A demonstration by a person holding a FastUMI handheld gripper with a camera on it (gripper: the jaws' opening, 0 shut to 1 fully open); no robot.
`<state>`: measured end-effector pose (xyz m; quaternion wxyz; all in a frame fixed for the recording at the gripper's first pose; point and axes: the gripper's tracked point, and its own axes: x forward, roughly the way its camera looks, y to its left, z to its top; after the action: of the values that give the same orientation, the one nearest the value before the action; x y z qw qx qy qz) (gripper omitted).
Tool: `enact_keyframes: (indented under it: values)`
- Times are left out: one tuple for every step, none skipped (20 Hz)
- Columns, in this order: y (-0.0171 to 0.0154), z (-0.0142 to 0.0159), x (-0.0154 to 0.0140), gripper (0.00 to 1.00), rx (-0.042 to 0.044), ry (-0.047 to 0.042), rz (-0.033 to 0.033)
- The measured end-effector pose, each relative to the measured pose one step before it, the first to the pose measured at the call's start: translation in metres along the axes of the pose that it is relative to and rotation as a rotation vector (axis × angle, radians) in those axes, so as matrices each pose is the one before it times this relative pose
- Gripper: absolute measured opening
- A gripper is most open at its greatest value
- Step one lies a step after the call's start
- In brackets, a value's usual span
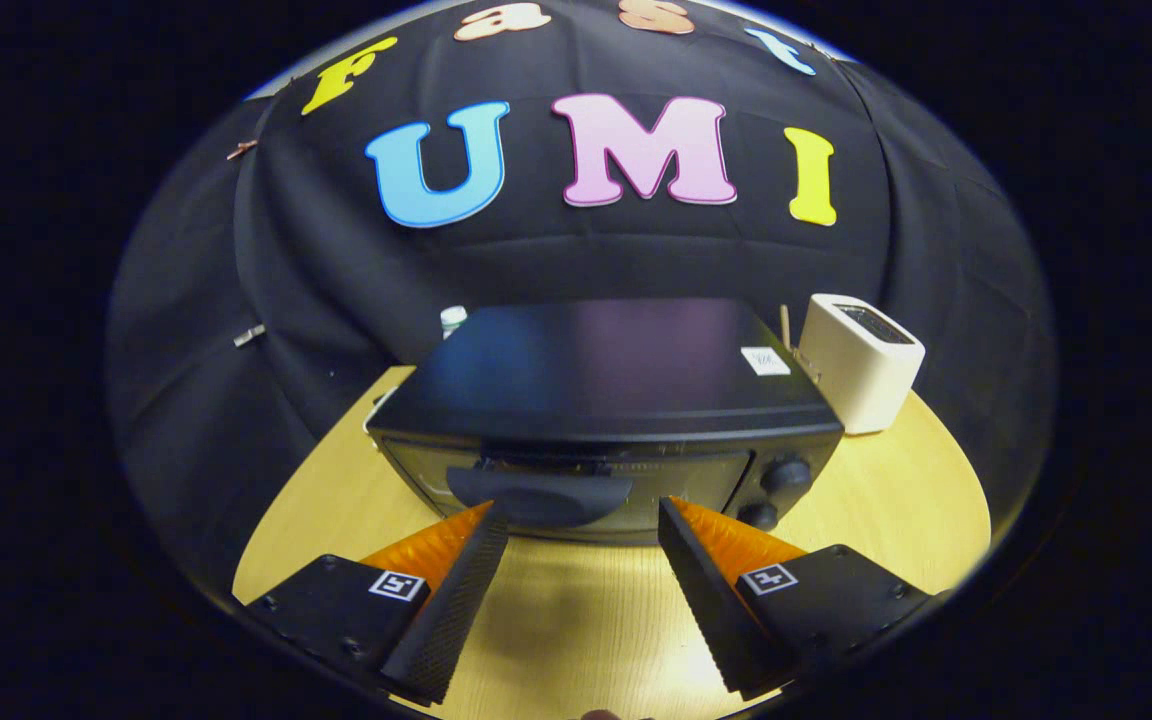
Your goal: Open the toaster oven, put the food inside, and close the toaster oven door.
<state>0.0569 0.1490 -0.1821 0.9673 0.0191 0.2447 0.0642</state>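
The gripper point(584, 510) is spread wide, with nothing held between its fingers. The fingertips stand just in front of the toaster oven point(606, 420), level with the upper part of its door point(576, 480). The door handle point(539, 497) lies just ahead of the gap, nearer the one fingertip than the other.

The door is seen closed against the oven body. No food can be made out on the table point(896, 500), and the glass is too dark for the interior to be judged. The scene therefore fits two stages: the door awaiting opening, or the door shut again with the food inside. Which applies cannot be settled.

Should the handle be gripped, it is best centred between the fingers, and the pads closed squarely above and below or across its bar, so that no twisting load is placed on the hinge. The two knobs point(774, 490) beside the door are to be kept clear of the fingers.

The tool is held low over the table, pointed nearly level at the oven front, slightly above handle height. A white toaster point(861, 365) stands beyond the oven, near its knob side.
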Motion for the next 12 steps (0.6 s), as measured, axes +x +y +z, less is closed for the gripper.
enact_keyframes:
  values:
    - [-0.00488,0.01526,-0.00475,0.99,-0.00986,-0.03436,0.00774]
    - [-0.00591,0.01326,-0.00659,0.99,-0.01446,-0.03920,0.00738]
    - [-0.00957,0.01762,-0.00776,0.99,-0.02024,-0.04394,0.00535]
    - [-0.01112,0.01594,-0.00694,0.99,-0.01875,-0.04388,-0.00255]
    - [-0.01256,0.01455,-0.00640,0.99,-0.01536,-0.04256,-0.00725]
    - [-0.01251,0.01197,-0.00740,0.99,-0.01199,-0.03576,-0.01000]
    - [-0.01392,0.01009,-0.00841,0.98,-0.01045,-0.02966,-0.01397]
    - [-0.01389,0.00940,-0.00751,0.98,-0.00789,-0.02594,-0.01469]
    - [-0.01350,0.01088,-0.00787,0.98,-0.00491,-0.02324,-0.01491]
    - [-0.01324,0.00964,-0.00736,0.98,-0.00032,-0.02381,-0.01762]
    - [-0.01514,0.00894,-0.00549,0.98,0.00317,-0.01984,-0.02228]
    - [-0.01466,0.00582,-0.00844,0.98,0.01064,-0.01438,-0.02619]
